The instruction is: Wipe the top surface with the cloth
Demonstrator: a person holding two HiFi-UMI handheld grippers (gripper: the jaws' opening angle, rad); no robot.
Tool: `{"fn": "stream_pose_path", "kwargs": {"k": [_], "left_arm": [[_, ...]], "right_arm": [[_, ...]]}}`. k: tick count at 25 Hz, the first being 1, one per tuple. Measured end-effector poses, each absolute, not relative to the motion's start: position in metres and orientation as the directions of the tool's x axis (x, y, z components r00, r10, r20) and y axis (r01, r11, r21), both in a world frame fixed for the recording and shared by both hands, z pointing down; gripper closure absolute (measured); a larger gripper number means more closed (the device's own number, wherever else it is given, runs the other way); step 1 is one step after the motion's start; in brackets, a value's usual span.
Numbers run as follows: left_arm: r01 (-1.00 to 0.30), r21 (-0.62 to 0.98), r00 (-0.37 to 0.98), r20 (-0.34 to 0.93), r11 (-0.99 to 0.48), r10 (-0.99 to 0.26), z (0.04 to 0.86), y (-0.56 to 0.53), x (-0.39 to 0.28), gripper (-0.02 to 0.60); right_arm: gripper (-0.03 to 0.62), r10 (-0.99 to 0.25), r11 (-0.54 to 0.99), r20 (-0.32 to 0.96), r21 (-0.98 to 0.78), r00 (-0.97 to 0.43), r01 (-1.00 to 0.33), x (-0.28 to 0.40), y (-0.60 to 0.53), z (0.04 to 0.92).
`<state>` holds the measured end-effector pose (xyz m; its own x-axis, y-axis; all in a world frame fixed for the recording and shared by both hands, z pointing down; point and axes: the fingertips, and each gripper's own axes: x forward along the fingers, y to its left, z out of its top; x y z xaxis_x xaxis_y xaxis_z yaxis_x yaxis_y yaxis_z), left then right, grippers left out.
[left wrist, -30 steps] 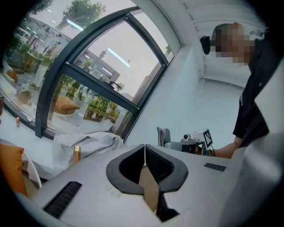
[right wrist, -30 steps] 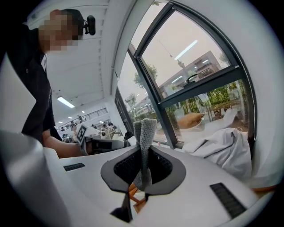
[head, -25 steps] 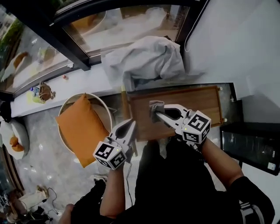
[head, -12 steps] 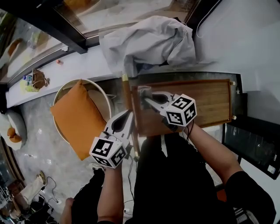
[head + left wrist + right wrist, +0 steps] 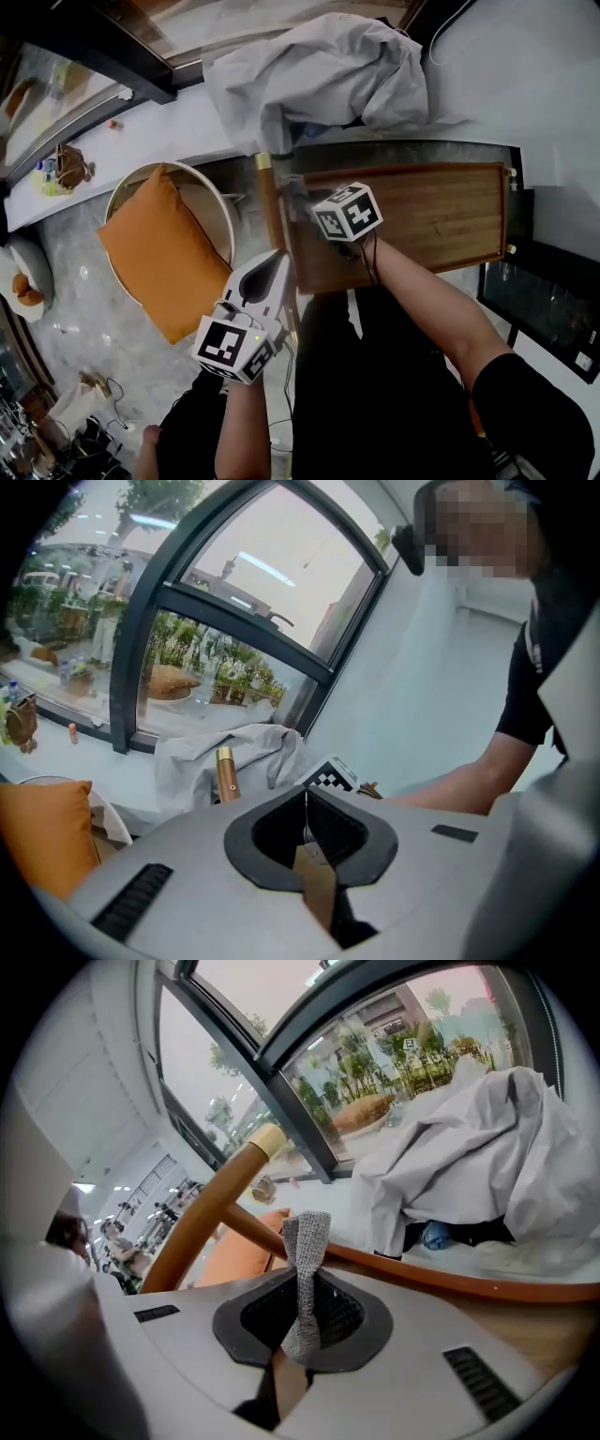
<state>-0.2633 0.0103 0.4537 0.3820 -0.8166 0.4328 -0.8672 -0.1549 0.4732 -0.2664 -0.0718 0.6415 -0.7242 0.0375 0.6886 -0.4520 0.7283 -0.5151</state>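
The wooden table top [image 5: 441, 216] with a raised rim lies in front of me. My right gripper [image 5: 298, 190] is at its far left corner, shut on a grey knitted cloth [image 5: 291, 184]; the marker cube hides most of the jaws in the head view. In the right gripper view the cloth [image 5: 305, 1260] stands pinched between the jaws of the right gripper [image 5: 302, 1302], beside the table's rim [image 5: 450, 1282]. My left gripper [image 5: 275, 265] hangs off the table's left edge, shut with nothing in it. In its own view the left gripper [image 5: 305, 803] has its jaws pressed together.
A round white chair [image 5: 208, 208] with an orange cushion [image 5: 155, 248] stands left of the table. A crumpled pale sheet [image 5: 319, 70] lies on the window sill beyond. A wooden post with a brass cap [image 5: 266, 178] rises at the table's left corner. A dark cabinet [image 5: 553, 300] is at right.
My right gripper has carried the cloth leftward across the table top to the far left corner. The left gripper has stayed beside the table's left edge, still shut.
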Motion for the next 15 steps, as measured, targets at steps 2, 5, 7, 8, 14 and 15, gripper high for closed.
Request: {"fn": "stream_pose_path", "kwargs": {"k": [2, 5, 7, 8, 14, 15], "left_arm": [[-0.869, 0.471, 0.38, 0.439, -0.151, -0.814, 0.457, 0.012, -0.262, 0.568], [-0.869, 0.472, 0.377, 0.446, -0.145, -0.812, 0.461, 0.012, -0.261, 0.568], [-0.87, 0.471, 0.375, 0.448, -0.142, -0.811, 0.462, 0.011, -0.26, 0.568], [-0.872, 0.469, 0.374, 0.449, -0.143, -0.812, 0.462, 0.01, -0.259, 0.568], [-0.869, 0.474, 0.375, 0.446, -0.14, -0.813, 0.462, 0.002, -0.254, 0.568], [-0.869, 0.475, 0.376, 0.448, -0.141, -0.811, 0.462, 0.002, -0.252, 0.568]], "right_arm": [[0.556, 0.046, 0.72, 0.709, -0.512, -0.704, -0.468, -0.268, -0.072, 0.652], [0.556, 0.048, 0.721, 0.729, -0.499, -0.683, -0.482, -0.271, -0.072, 0.661], [0.556, 0.038, 0.728, 0.752, -0.471, -0.658, -0.498, -0.271, -0.074, 0.667], [0.556, 0.031, 0.731, 0.765, -0.456, -0.643, -0.508, -0.27, -0.074, 0.67], [0.556, 0.004, 0.741, 0.797, -0.408, -0.604, -0.533, -0.265, -0.077, 0.677], [0.556, 0.0, 0.74, 0.799, -0.404, -0.601, -0.537, -0.263, -0.078, 0.677]]}}
